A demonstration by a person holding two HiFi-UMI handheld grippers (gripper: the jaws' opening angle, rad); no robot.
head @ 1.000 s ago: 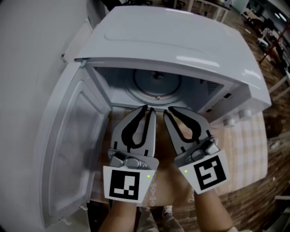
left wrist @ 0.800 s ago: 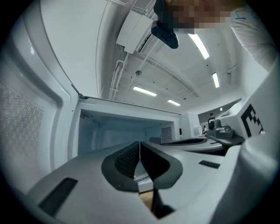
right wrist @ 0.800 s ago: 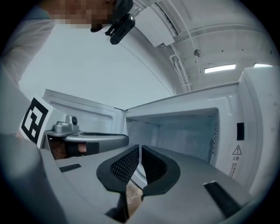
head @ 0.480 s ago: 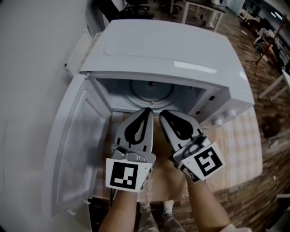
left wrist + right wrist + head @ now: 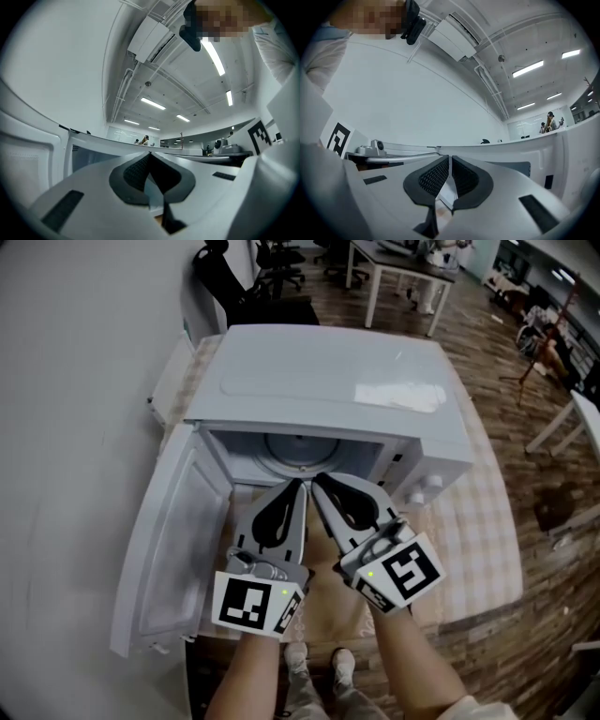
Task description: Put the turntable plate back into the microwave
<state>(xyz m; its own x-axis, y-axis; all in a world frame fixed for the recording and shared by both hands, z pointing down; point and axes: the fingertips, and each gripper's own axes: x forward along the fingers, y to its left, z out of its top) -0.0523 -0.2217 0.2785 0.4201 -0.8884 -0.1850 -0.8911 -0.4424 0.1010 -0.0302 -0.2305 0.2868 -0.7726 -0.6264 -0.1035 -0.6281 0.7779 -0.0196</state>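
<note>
The white microwave [image 5: 319,381] stands with its door [image 5: 173,549] swung open to the left. Inside the cavity the round glass turntable plate [image 5: 300,454] lies flat on the floor. Both grippers hover side by side just in front of the opening, pointing into it. My left gripper [image 5: 298,484] is shut with nothing between its pads [image 5: 136,171]. My right gripper [image 5: 317,479] has just been closing its jaws; they now meet at the tips and hold nothing. In the right gripper view the right gripper [image 5: 450,158] shows only a thin slit between its pads.
The microwave's two knobs [image 5: 424,488] sit right of the opening. It rests on a table with a checked cloth [image 5: 478,549]. A white wall runs along the left. Office chairs [image 5: 248,282] and desks stand behind, on a wooden floor.
Both grippers have risen a little in front of the opening. The left jaws have closed from slightly apart, and the right jaws have narrowed. The head view has pulled back, showing more of the microwave's top.
</note>
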